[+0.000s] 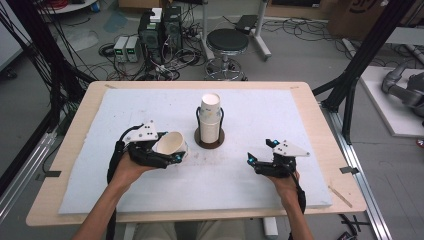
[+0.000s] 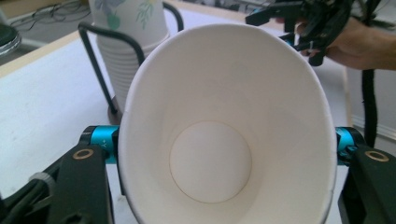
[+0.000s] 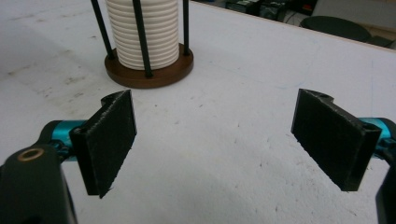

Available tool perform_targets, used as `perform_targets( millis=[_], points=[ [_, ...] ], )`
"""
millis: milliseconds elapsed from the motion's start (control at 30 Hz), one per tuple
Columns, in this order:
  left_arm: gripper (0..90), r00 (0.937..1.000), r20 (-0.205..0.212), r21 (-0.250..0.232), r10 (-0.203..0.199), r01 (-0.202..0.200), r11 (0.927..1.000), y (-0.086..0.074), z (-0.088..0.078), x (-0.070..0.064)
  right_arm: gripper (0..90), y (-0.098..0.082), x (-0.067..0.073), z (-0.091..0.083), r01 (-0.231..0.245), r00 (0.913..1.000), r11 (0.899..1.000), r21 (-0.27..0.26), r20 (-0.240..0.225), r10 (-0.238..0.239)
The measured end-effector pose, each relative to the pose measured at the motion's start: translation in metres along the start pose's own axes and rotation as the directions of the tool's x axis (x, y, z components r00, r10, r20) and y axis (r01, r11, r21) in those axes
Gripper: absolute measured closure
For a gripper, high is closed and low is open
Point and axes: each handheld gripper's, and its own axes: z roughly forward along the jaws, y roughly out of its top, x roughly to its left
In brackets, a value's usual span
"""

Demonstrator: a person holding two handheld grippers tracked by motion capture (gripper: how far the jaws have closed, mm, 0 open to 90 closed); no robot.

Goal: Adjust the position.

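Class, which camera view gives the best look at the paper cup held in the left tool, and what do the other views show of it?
The left gripper view: the paper cup faces the camera, its open mouth and round bottom plain, squeezed oval. The high view shows the cup small, on its side in the left tool. The right gripper view looks at the stack of cups.

stool behind table | computer towers on floor | cables

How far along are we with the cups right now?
Done: one cup is off the stack in the holder. In hand: the left hand-held gripper is shut on that cup, squeezing its rim oval, mouth facing its camera. The right hand-held gripper hovers open and empty over the table. Left: probably setting the cup down or passing it over; many cups remain stacked.
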Motion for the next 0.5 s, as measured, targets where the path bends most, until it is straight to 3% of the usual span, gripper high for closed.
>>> perform_targets(
  millis=[200, 500],
  points=[
    [32.8, 0.9993, -0.035, 0.047, -0.009, 0.011, 0.9988, 0.0021, 0.0012, -0.0015, 14.9, -0.0081, 0.0003, 0.006, 0.009, 0.9999, 1.0, 0.023, 0.005, -0.01],
    [32.8, 0.999, -0.041, 0.098, -0.015, 0.019, 0.995, 0.0044, 0.0025, -0.0002, 15.0, -0.0099, -0.0016, 0.0069, 0.0, 1.0, 1.0, 0.024, 0.005, 0.0]
  ],
)
